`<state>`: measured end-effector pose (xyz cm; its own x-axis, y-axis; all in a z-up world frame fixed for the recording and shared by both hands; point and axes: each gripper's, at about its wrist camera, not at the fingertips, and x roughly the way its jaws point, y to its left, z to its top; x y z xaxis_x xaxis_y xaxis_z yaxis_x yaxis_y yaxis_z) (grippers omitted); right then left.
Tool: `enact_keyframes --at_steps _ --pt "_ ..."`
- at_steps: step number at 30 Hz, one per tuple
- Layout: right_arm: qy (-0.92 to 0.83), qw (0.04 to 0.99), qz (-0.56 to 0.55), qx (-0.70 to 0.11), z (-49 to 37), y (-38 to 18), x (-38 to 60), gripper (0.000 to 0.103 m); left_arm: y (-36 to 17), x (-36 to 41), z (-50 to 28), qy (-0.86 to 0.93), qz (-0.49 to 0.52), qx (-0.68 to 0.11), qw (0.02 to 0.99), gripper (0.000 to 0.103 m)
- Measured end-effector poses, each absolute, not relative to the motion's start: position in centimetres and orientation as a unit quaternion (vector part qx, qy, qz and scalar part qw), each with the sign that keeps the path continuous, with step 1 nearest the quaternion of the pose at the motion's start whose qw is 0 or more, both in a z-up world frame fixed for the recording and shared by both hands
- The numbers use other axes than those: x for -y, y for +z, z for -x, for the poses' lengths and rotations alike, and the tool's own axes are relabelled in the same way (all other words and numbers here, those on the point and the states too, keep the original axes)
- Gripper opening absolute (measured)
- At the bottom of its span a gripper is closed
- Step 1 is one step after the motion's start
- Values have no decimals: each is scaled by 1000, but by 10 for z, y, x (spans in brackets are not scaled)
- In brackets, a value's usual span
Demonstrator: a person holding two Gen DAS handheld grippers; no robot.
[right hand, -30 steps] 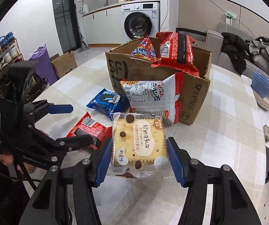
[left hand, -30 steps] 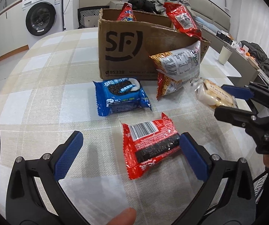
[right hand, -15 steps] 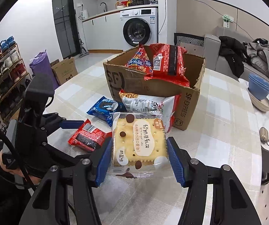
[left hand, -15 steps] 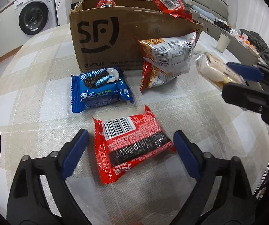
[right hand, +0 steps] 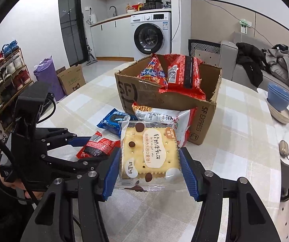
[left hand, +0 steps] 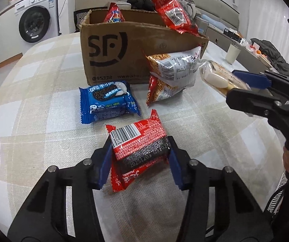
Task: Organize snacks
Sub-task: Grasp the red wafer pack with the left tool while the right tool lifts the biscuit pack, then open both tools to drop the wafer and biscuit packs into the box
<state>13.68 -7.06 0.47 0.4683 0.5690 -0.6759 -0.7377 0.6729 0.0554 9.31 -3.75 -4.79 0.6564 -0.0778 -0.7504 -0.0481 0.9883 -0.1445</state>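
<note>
The table, under a pale checked cloth, carries the whole job. An open cardboard box stands toward its far side and already holds a red bag leaning over the rim and a second packet upright inside.

Against the box's near wall leans a noodle packet. A blue biscuit packet lies flat on the cloth just in front of the box, apart from it.

Change noted: the left gripper has just been closing its jaws, which stood wide on either side of the red wafer packet a second ago. Both blue pads now press the packet's sides, and the wrapper is pinched and buckled between them. The packet lies near the table's near edge, in front of the blue one; whether it has left the cloth cannot be told.

The right gripper is unchanged: clamped on the cream cracker packet, held clear of the table in front of the box.

Assessment: both hands are now loaded. The likely next step is carrying both packets to the box. Two items would then remain outside. Risk: the slick wrapper may slip on lifting.
</note>
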Motion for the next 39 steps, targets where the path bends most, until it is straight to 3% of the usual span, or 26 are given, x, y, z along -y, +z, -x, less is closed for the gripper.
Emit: enact_keyframes --at_steps 23,39 --pt "334 897 53 -285 -149 29 90 59 53 1 -79 6 62 -320 945 47" --pt "299 908 62 -286 -186 37 68 59 79 1 -136 -7 53 -307 950 47"
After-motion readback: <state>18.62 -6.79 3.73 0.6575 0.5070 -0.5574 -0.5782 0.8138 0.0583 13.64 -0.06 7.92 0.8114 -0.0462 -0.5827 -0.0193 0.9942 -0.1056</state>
